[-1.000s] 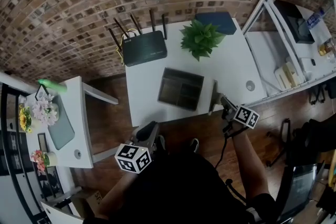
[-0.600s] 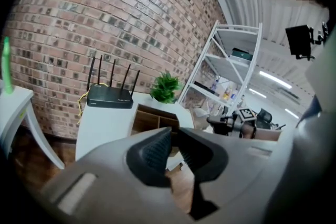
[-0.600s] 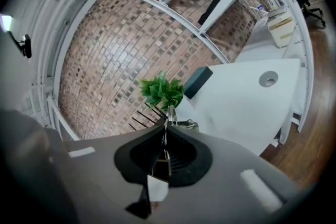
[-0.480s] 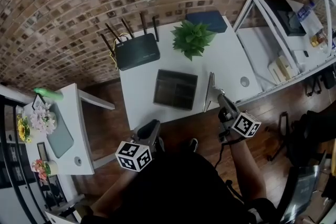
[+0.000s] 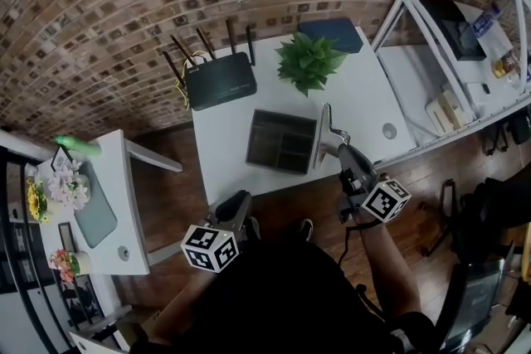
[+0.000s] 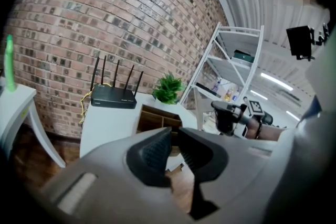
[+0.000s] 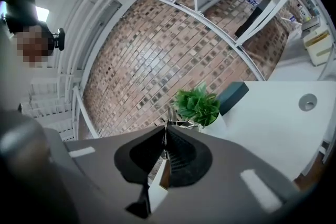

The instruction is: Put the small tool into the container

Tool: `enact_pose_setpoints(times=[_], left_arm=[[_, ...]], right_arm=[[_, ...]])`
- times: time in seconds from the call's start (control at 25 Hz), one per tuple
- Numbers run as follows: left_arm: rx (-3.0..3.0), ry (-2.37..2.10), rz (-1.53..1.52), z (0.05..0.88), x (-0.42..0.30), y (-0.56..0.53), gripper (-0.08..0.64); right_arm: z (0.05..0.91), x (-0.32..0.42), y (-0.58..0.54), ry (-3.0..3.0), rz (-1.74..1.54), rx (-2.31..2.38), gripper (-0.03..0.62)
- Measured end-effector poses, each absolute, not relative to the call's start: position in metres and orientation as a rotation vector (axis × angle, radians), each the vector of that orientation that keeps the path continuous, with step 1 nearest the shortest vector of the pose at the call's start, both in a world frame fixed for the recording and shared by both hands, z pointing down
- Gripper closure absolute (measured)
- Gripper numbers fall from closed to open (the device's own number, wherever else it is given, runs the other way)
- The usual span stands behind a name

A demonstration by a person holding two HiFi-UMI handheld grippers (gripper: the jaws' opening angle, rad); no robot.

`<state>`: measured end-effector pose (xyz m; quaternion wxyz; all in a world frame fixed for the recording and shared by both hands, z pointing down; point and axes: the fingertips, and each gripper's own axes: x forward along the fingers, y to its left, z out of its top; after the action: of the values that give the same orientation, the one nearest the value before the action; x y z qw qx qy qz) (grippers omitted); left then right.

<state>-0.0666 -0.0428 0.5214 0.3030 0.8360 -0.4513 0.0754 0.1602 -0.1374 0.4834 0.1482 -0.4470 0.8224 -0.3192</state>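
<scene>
The container [image 5: 270, 138] is a dark, shallow tray with compartments on the white table [image 5: 222, 147]; it also shows past my left jaws as the brown-walled container [image 6: 156, 117]. My right gripper [image 5: 331, 148] is shut on the small tool [image 5: 320, 137], a thin metal strip standing on edge over the tray's right rim. In the right gripper view the tool [image 7: 166, 122] pokes out between the closed pads of the right gripper [image 7: 165, 137]. My left gripper [image 5: 236, 210] hangs off the table's near edge, and the left gripper [image 6: 175, 140] has its jaws nearly together and holds nothing.
A black router [image 5: 220, 80], a potted plant [image 5: 309, 60] and a dark blue box [image 5: 332, 35] stand behind the tray. A white shelf frame [image 5: 452, 87] flanks the table on the right. A small side table [image 5: 124, 203] with flowers stands at the left.
My right gripper has carried the tool left and away from me, from beside the tray's right side to over its right rim. The left gripper has stayed put.
</scene>
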Motion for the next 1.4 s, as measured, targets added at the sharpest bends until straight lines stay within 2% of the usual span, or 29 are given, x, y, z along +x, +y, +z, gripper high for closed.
enact_pose_setpoints(times=[1.0, 1.4], left_arm=[[2.162, -1.309, 0.199, 0.522, -0.094, -0.043, 0.520], [2.173, -1.282, 0.209, 0.518, -0.078, -0.038, 0.515]], right_arm=[[0.491, 0.106, -0.175, 2.510, -0.818, -1.157, 0.577], [0.520, 0.070, -0.188, 2.796, -0.539, -1.168, 0.578]])
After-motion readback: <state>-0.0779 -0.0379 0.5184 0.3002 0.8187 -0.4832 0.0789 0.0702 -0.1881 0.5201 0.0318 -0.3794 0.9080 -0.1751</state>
